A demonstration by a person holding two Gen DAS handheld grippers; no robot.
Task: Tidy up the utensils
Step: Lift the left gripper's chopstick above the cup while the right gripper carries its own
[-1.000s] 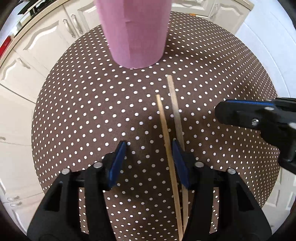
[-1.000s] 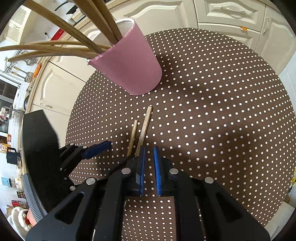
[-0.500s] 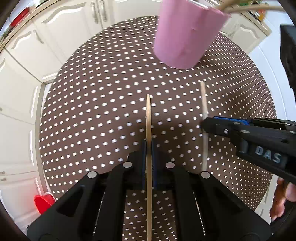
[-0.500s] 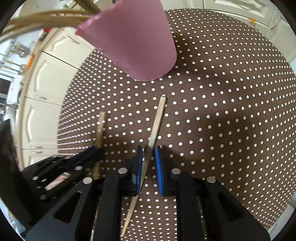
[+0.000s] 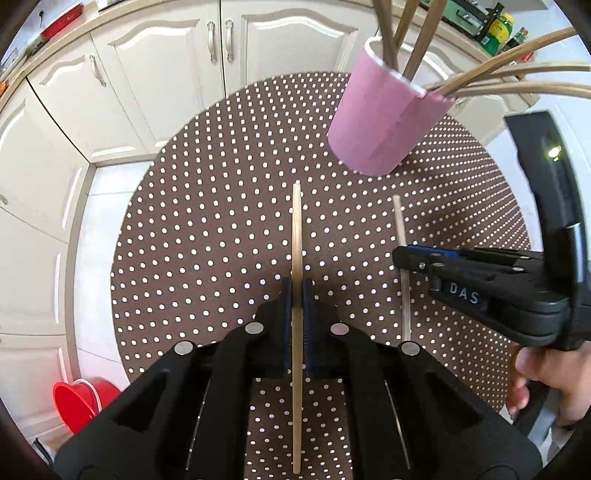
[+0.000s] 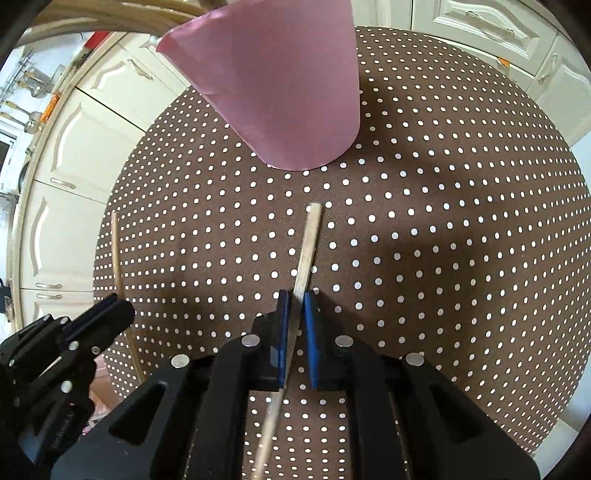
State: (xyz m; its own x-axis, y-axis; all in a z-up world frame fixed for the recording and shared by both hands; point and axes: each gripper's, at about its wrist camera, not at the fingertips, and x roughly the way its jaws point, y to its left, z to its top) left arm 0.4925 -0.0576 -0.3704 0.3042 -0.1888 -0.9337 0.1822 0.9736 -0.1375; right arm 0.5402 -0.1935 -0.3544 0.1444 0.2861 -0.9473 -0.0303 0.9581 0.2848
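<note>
A pink cup [image 5: 384,125] [image 6: 284,92] holding several wooden utensils stands at the back of the round dotted table [image 5: 192,229]. My left gripper [image 5: 296,291] is shut on a light wooden chopstick [image 5: 296,229], which sits raised off the cloth and runs straight between the pads. To its right, my right gripper [image 5: 402,254] [image 6: 295,299] is closing its jaws on a second chopstick [image 5: 400,225] [image 6: 310,236], and the pads press its shaft just above the cloth. In the right wrist view, the left gripper [image 6: 118,306] and its chopstick [image 6: 117,251] show at the left.
White cabinets [image 5: 166,74] ring the table. A red bucket [image 5: 77,402] stands on the floor at lower left. Bottles [image 5: 498,26] line a counter at the far right. A person's hand [image 5: 543,384] grips the right tool's handle.
The left gripper went from open around the two chopsticks to shut on one, then lifted it away to the left. The right gripper came down over the other chopstick and clamped it.
</note>
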